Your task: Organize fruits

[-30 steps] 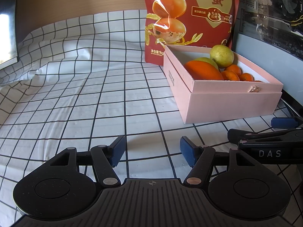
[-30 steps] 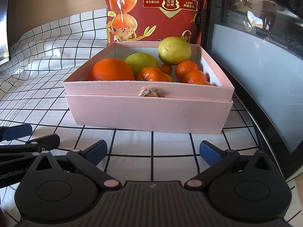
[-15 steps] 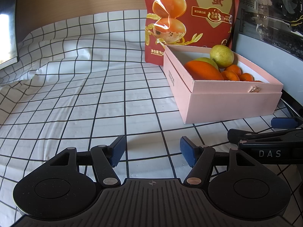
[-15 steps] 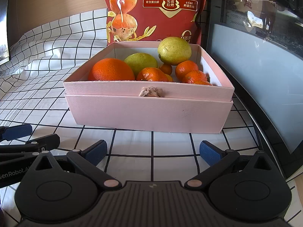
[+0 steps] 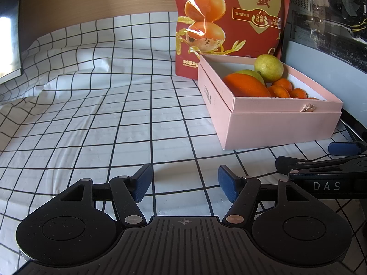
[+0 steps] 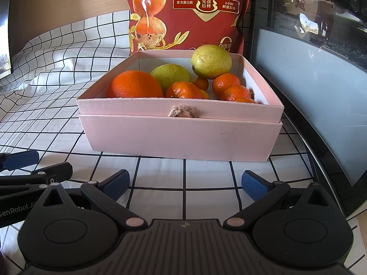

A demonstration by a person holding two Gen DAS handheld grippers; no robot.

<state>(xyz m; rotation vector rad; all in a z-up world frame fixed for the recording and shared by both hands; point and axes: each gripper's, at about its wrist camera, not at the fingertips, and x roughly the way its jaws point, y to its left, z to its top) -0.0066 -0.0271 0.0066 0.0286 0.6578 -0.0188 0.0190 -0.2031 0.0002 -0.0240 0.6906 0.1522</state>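
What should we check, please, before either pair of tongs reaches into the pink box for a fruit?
1. Left tongs open, nothing between them: ok.
2. Right tongs open, nothing between them: ok.
3. Pink box uncovered, fruit reachable from above: ok.
4. Large orange exposed at the near left corner: ok.
5. Checked cloth beside the box free for sorting: ok.
6. Destination container for the fruit: cannot tell.

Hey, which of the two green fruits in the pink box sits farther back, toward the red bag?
The green pear at the back right, by the box's rear wall and perched above the small oranges. The other green fruit lies nearer, beside the big orange.
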